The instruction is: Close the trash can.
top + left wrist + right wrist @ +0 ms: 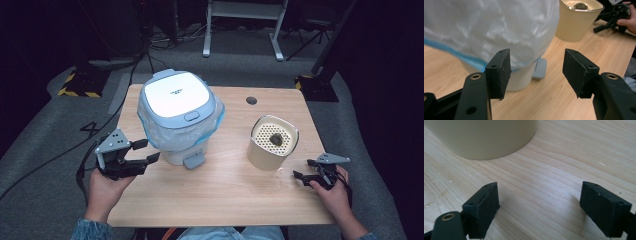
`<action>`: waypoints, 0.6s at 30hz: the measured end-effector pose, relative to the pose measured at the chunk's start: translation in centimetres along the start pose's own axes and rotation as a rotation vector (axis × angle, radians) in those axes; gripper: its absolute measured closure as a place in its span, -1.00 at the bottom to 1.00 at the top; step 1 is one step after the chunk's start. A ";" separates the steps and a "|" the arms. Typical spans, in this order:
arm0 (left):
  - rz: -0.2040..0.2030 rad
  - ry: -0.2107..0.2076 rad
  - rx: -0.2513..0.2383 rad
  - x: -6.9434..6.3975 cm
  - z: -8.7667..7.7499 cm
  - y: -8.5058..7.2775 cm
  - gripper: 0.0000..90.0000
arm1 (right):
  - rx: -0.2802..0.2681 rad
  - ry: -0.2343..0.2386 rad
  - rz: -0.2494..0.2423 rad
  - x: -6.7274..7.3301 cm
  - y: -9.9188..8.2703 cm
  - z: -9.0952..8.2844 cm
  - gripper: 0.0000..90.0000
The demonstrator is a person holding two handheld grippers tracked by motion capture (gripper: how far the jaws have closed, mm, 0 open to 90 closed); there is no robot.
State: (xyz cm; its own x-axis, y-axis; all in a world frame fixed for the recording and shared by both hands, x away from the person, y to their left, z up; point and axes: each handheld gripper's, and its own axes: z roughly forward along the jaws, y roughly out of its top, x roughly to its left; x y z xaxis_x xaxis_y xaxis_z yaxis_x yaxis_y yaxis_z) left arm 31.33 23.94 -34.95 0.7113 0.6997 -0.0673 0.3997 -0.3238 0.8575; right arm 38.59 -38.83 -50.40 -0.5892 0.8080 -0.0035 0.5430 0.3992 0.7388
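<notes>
Step in hand, as it reads: approach. Your left tool sits low at the left side of the pedal bin, jaws apart with nothing between them, aimed toward the bin's lower body and its grey foot pedal.

Next move, judged: bring the left tool in to the pedal or the bag hem, whichever you intend, and settle the pads squarely before closing or pressing; the loose film could slip or bunch.

Item: pedal bin, white body, pale blue-grey lid shut, clear liner bag with a blue edge draped over the outside. Location: left half of the tabletop, toward the far edge.

Item: cream canister, perforated top, one small dark lump resting on it. Location: right half of the tabletop, well apart from the bin.

Your right tool: rests near the right edge, just beside the canister, jaws wide and empty.
</notes>
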 end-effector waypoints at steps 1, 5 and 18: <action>-0.009 0.004 0.009 0.2 0.2 -0.5 -0.11 | 0.000 0.000 0.000 0.0 0.0 0.0 -0.65; -0.037 0.024 0.037 0.6 0.9 -2.1 -0.11 | 0.000 0.000 0.000 0.0 0.0 0.0 -0.65; -0.106 0.013 0.219 2.3 4.2 -7.2 -0.14 | 0.000 0.000 0.000 0.0 0.0 0.0 -0.65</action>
State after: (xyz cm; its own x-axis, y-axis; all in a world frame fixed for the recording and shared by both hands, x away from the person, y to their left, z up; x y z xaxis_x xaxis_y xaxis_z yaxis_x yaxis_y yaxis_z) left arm 32.54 25.22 -43.39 0.6521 0.7445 -0.1433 0.5884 -0.3778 0.7149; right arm 38.59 -38.82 -50.40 -0.5890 0.8081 -0.0035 0.5429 0.3989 0.7390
